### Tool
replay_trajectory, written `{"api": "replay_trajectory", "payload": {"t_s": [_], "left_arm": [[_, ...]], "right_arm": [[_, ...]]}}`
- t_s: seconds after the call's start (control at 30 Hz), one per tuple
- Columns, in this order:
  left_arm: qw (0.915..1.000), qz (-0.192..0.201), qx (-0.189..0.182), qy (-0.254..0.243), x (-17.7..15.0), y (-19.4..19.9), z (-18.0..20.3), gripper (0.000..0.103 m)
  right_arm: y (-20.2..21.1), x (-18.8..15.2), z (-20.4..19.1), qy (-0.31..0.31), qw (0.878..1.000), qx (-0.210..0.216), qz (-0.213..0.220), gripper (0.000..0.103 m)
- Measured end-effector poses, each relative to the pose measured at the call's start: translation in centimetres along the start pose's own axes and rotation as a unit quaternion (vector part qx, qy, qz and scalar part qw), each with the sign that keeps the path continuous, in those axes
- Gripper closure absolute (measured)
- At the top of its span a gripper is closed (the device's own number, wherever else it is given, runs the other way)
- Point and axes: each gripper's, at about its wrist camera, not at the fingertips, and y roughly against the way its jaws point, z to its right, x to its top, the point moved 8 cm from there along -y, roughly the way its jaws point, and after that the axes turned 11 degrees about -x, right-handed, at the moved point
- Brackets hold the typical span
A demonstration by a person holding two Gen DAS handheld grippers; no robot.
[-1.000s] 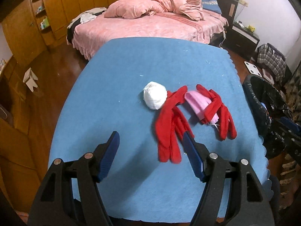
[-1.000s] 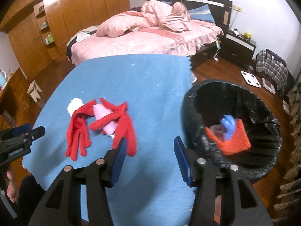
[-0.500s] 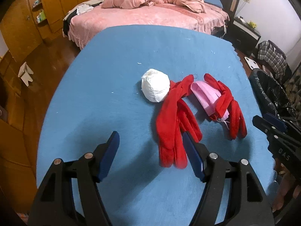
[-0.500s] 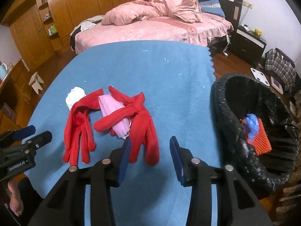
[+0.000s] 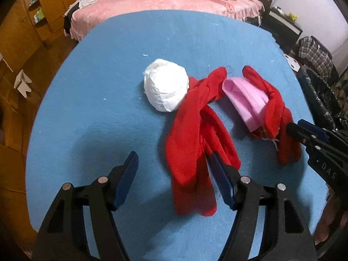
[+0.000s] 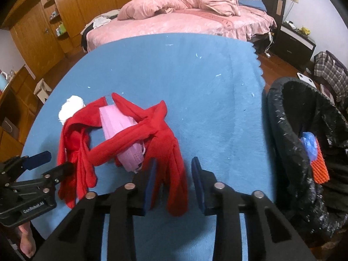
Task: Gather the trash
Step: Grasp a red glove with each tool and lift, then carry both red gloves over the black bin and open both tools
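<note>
On the blue table [image 5: 91, 113] lie a white paper ball [image 5: 165, 87], two red gloves and a pink face mask [image 5: 248, 100]. My left gripper [image 5: 174, 176] is open, its tips around the lower end of the left red glove [image 5: 191, 134]. My right gripper [image 6: 175, 174] is open, its tips astride the fingers of the right red glove [image 6: 167, 150]. The pink mask [image 6: 121, 134] lies under that glove's cuff. The right gripper's tips also show in the left wrist view [image 5: 304, 133].
A black-lined trash bin [image 6: 304, 143] stands off the table's right edge, holding an orange piece [image 6: 319, 167] and a blue wad [image 6: 310, 145]. A pink bed [image 6: 184, 19] is behind the table, wooden wardrobes [image 6: 43, 30] to the left.
Both grippers moved forward and down toward the gloves. The left tips now flank the left glove, the right tips flank the right glove's fingers. Both stay open.
</note>
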Motion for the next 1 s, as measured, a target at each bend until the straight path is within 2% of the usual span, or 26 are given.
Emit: {"api": "replay_trajectory", "payload": {"t_s": [0.17, 0.2, 0.27, 0.33, 1.0], "left_arm": [[0.9999, -0.015, -0.006, -0.002, -0.2, -1.2, 0.0, 0.060], [0.9999, -0.014, -0.007, -0.005, -0.2, -1.1, 0.2, 0.063], [0.9997, -0.016, -0.016, -0.008, -0.3, -1.1, 0.4, 0.086], [0.9997, -0.015, -0.019, -0.005, -0.3, -0.9, 0.4, 0.091], [0.9987, 0.040, -0.028, -0.011, 1.2, 5.8, 1.9, 0.095]], "right_arm": [[-0.7, -0.5, -0.1, 0.005, 1.000, 0.007, -0.012, 0.094], [-0.8, -0.5, -0.1, 0.005, 1.000, 0.009, -0.013, 0.095], [-0.7, -0.4, 0.0, 0.003, 1.000, 0.012, -0.012, 0.097], [-0.4, -0.2, 0.2, 0.001, 1.000, 0.014, -0.009, 0.097], [6.5, 3.6, 1.5, -0.003, 0.998, 0.015, 0.057, 0.097]]}}
